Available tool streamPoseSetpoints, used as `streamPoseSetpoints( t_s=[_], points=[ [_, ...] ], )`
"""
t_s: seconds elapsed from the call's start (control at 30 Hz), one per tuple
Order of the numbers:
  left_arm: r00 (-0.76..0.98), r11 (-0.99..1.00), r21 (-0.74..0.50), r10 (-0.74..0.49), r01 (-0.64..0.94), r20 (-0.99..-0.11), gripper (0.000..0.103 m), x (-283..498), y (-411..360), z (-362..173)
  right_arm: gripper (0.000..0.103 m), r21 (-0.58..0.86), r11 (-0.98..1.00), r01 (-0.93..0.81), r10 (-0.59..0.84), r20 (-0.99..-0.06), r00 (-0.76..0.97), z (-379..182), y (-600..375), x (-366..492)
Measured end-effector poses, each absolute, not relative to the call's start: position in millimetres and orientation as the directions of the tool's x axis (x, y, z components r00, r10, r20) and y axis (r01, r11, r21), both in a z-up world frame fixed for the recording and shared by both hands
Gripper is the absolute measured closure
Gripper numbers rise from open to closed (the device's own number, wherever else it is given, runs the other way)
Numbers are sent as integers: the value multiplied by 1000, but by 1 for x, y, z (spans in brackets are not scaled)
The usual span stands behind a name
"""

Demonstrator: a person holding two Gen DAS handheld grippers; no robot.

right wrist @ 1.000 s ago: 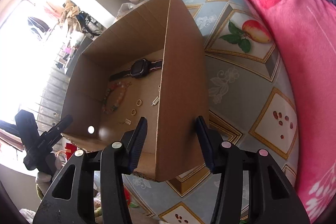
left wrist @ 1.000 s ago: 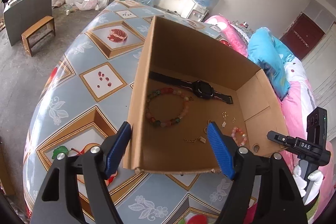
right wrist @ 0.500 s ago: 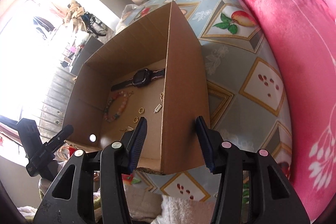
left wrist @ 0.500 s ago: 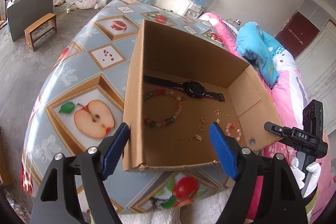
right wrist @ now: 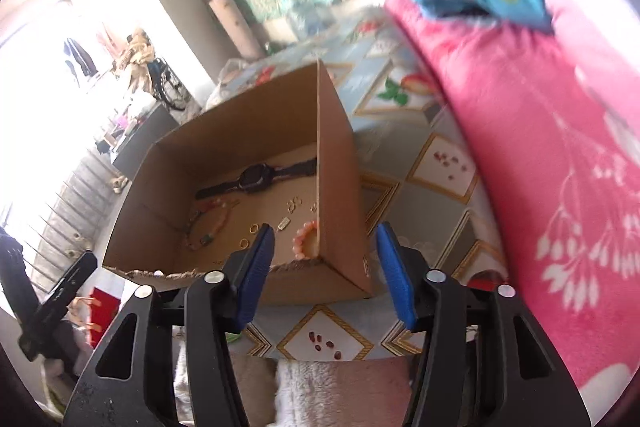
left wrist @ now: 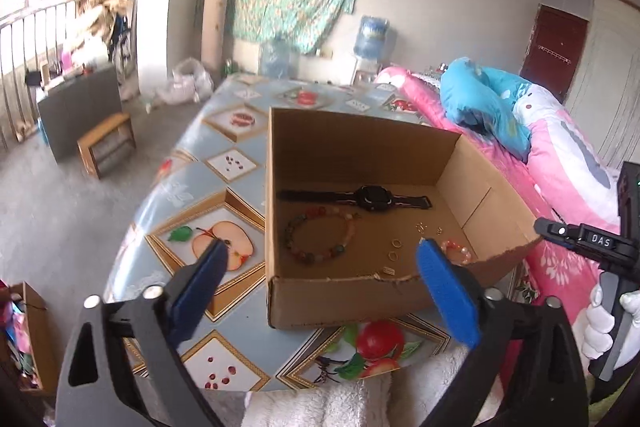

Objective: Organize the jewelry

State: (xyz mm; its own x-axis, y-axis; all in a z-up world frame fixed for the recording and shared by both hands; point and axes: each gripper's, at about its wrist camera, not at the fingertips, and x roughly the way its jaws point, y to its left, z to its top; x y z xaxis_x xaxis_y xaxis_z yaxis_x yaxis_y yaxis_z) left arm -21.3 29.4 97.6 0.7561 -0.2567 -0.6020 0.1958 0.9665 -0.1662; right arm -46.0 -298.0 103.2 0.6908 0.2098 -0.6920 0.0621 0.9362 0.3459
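Currently the left tool [left wrist: 320,279] stands wide, its jaws having just been opening; the near left corner of the cardboard box [left wrist: 344,297] lies in line between the blue pads [left wrist: 446,297], but neither pad touches it. The right tool [right wrist: 325,267] is at a medium gap, jaws also just been opening; the box's near right corner [right wrist: 336,267] sits between its pads [right wrist: 394,271], clear of both. Nothing is held by either tool.

The box rests on the table [left wrist: 192,195], covered with a blue fruit-print cloth, close to the table's near edge. Its top is open and its near rim is ragged.

Inside, on the box floor:
- black wristwatch [left wrist: 370,198], strap laid flat, along the far wall;
- multicoloured bead bracelet [left wrist: 320,235], nearer than the watch, toward the left wall;
- pink bead bracelet [left wrist: 456,249], near right corner, just beside the right wall in the right wrist view;
- two gold rings [left wrist: 395,249], between the two bracelets;
- small gold pieces [left wrist: 428,228] beyond the rings, too small to identify.

A white towel [left wrist: 332,403] hangs at the table's near edge. A pink floral blanket [right wrist: 540,155] lies right of the table, with a blue cushion [left wrist: 480,107] on it. A white-gloved hand [left wrist: 600,323] holds the right tool's handle at the edge of the left wrist view.
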Motion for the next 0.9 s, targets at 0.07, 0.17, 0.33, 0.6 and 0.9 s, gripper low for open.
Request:
streamPoseSetpoints(
  t_s=[0.07,0.17,0.33,0.6,0.9],
  points=[
    [759,967,-161,-253,196,-600,6,-31,25,98,41,303,951,58,161,-648,745,110,-293,-62],
    [761,973,-135,-231,188,-606,6,-43,18,96,33,226,972,72,76,-583,809,120,-285,-83],
    [785,979,-75,-195,187,-588,5,-57,2,94,14,206,976,73,26,-439,898,132,-273,-109],
    [799,983,-112,-185,148,-572,6,-58,-8,85,14,130,992,0,58,-445,894,125,-238,-111],
    [687,993,-97,-114,63,-717,6,-36,-13,59,14,91,995,35,32,-648,761,85,-226,-85]
  ],
)
